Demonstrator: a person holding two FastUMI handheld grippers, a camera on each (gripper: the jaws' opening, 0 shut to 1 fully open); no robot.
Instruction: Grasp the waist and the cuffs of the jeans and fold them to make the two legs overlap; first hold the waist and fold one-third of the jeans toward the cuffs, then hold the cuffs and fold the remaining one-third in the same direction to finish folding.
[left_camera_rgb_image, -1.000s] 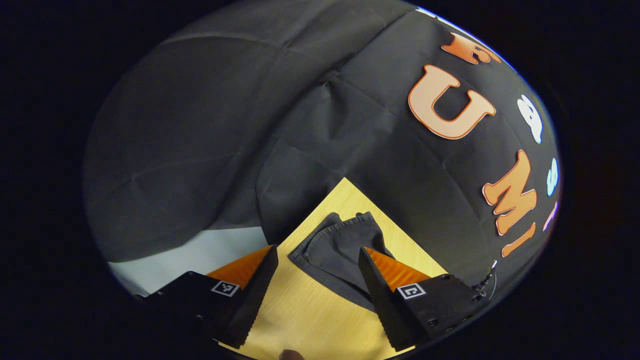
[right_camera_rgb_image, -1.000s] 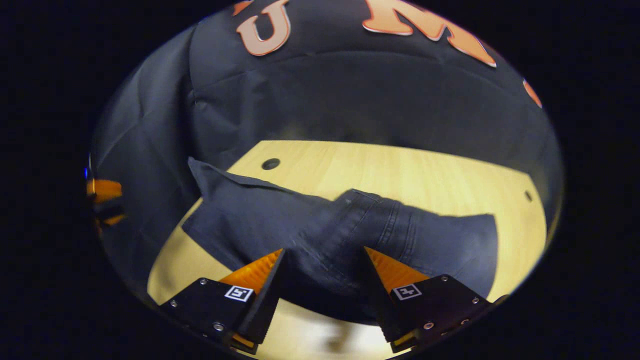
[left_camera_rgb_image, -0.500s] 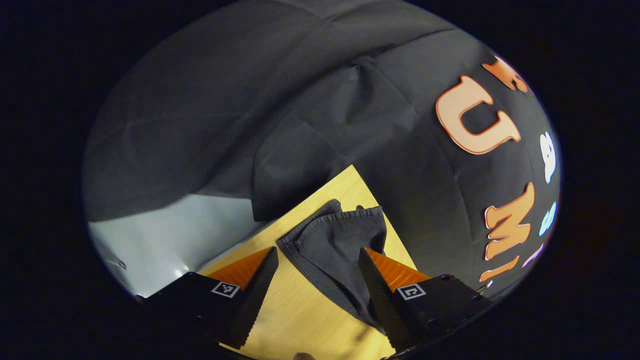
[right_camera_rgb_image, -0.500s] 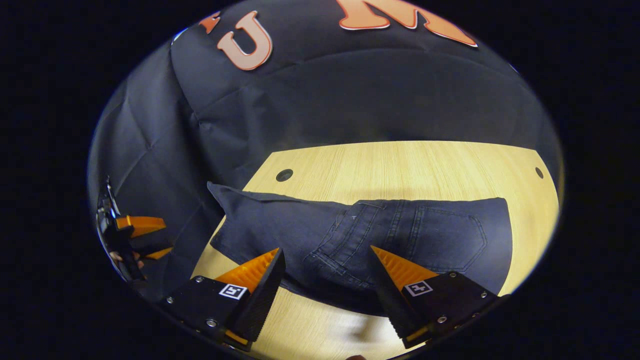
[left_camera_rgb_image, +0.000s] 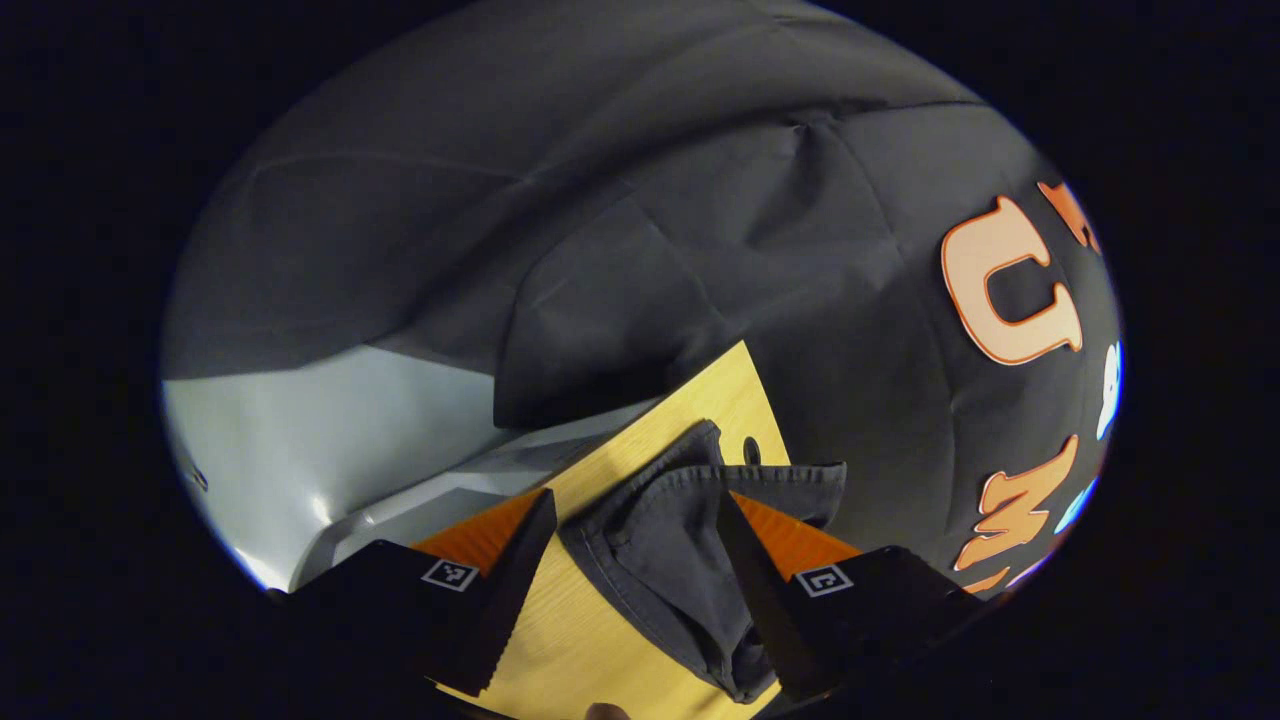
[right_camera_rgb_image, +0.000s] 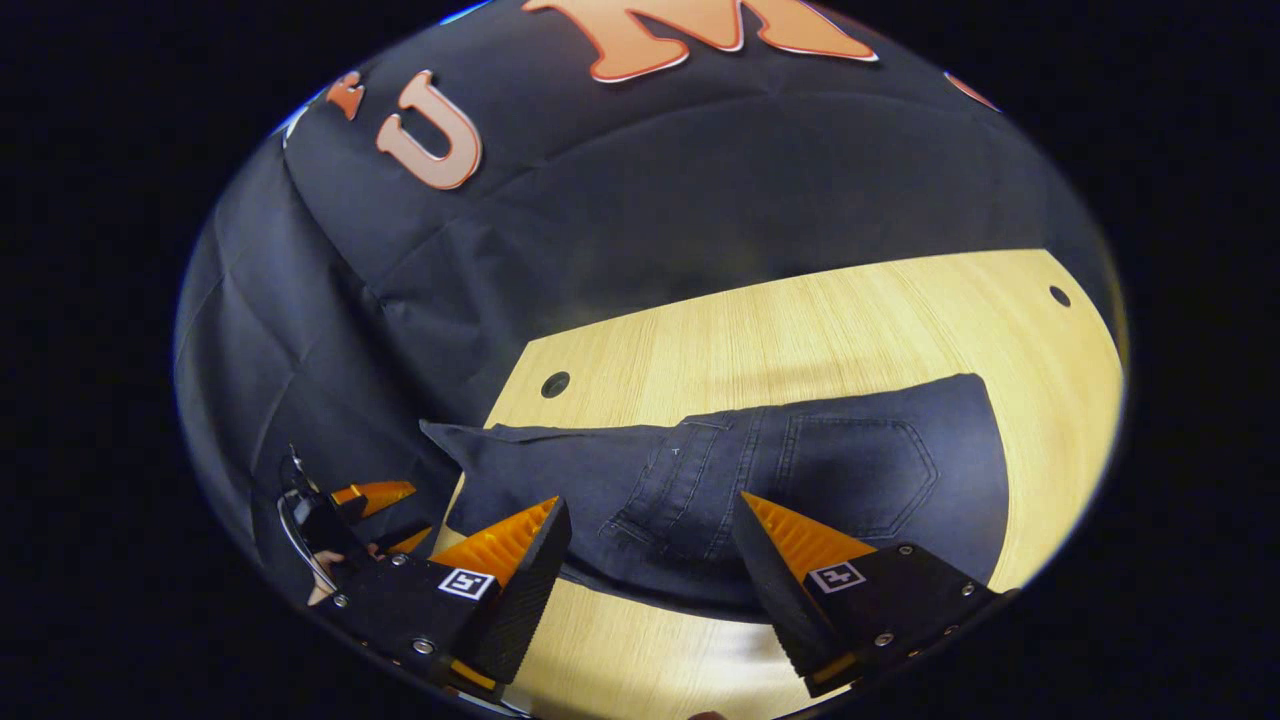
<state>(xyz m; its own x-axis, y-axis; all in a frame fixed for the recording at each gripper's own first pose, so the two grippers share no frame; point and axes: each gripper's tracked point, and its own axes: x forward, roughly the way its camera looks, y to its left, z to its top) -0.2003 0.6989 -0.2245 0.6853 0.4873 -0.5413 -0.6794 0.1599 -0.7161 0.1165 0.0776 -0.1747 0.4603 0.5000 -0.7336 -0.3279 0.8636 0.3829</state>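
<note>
The dark jeans (right_camera_rgb_image: 800, 470) lie on the wooden table (right_camera_rgb_image: 800, 320), legs overlapped, with the waist part folded over and a back pocket facing up. My right gripper (right_camera_rgb_image: 651, 500) hovers open just above the folded waist, touching nothing. In the left gripper view the cuffs (left_camera_rgb_image: 680, 530) lie rumpled near the table's corner. My left gripper (left_camera_rgb_image: 633, 497) is open around them, and the cloth brushes its right finger (left_camera_rgb_image: 750, 560). The left gripper (right_camera_rgb_image: 365, 500) and a hand also show at the far left of the right gripper view.
The table has small round holes (right_camera_rgb_image: 555, 384) near its back edge and another hole (left_camera_rgb_image: 750, 450) beside the cuffs. The table's left edge (left_camera_rgb_image: 600, 450) drops off to a pale grey floor (left_camera_rgb_image: 330, 440). The black cloth wall stands close behind the table.
The right gripper lowered the waist onto the legs, let it go and drew back a little. The left gripper swung toward the cuffs, which now bunch between its fingers.
</note>
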